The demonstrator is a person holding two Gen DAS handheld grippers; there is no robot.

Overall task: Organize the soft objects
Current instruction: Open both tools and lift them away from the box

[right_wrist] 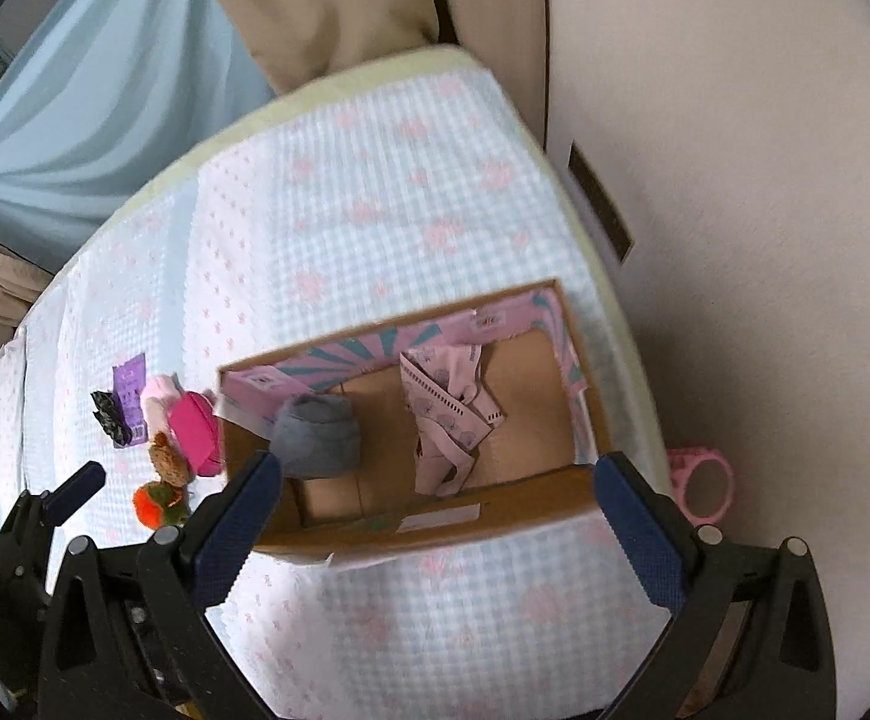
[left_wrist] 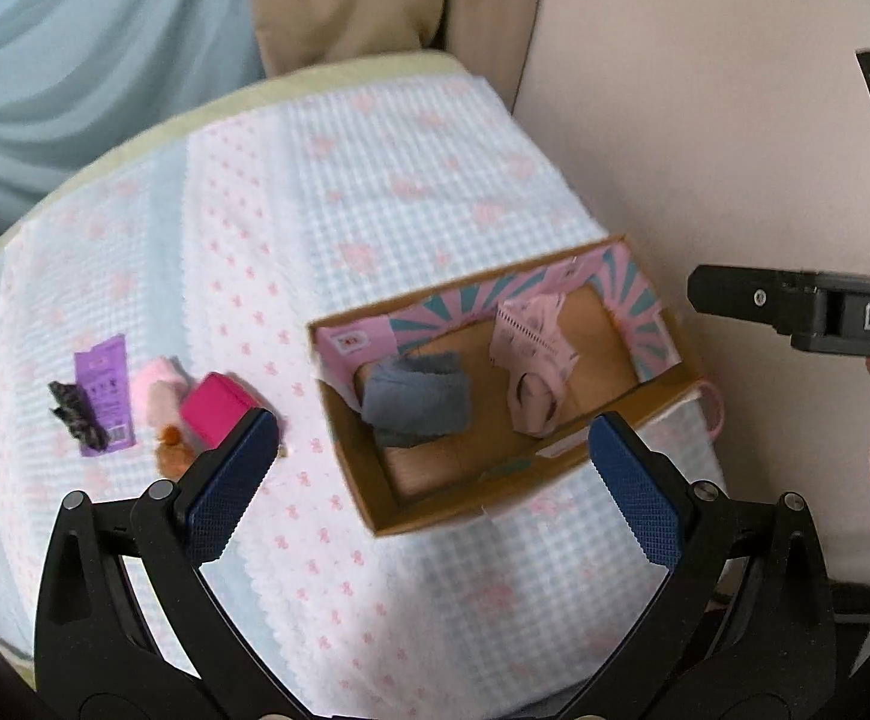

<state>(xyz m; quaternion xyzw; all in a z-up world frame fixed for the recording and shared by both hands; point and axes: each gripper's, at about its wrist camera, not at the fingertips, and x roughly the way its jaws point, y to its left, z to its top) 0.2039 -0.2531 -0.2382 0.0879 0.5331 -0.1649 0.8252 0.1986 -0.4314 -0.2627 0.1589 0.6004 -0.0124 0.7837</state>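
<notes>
An open cardboard box (left_wrist: 669,402) (right_wrist: 582,414) sits on a checked blanket. Inside lie a grey rolled cloth (left_wrist: 417,399) (right_wrist: 318,435) and a pale pink patterned cloth (left_wrist: 534,360) (right_wrist: 447,414). Left of the box lie a magenta pouch (left_wrist: 216,408) (right_wrist: 192,429), a pink soft piece (left_wrist: 156,387) (right_wrist: 156,393), a brown plush (left_wrist: 171,453) (right_wrist: 168,462), an orange plush (right_wrist: 156,504), a purple packet (left_wrist: 105,393) (right_wrist: 130,399) and a dark scrunchie (left_wrist: 78,414) (right_wrist: 108,414). My left gripper (left_wrist: 435,486) is open and empty above the box's near edge. My right gripper (right_wrist: 435,516) is open and empty over the box's near wall.
The blanket (left_wrist: 375,180) covers a bed or cushion with a pale green edge (right_wrist: 375,69). A cream wall (right_wrist: 735,180) stands at the right. A pink ring-shaped thing (right_wrist: 702,489) lies off the right edge. The right gripper's body (left_wrist: 807,312) shows in the left wrist view.
</notes>
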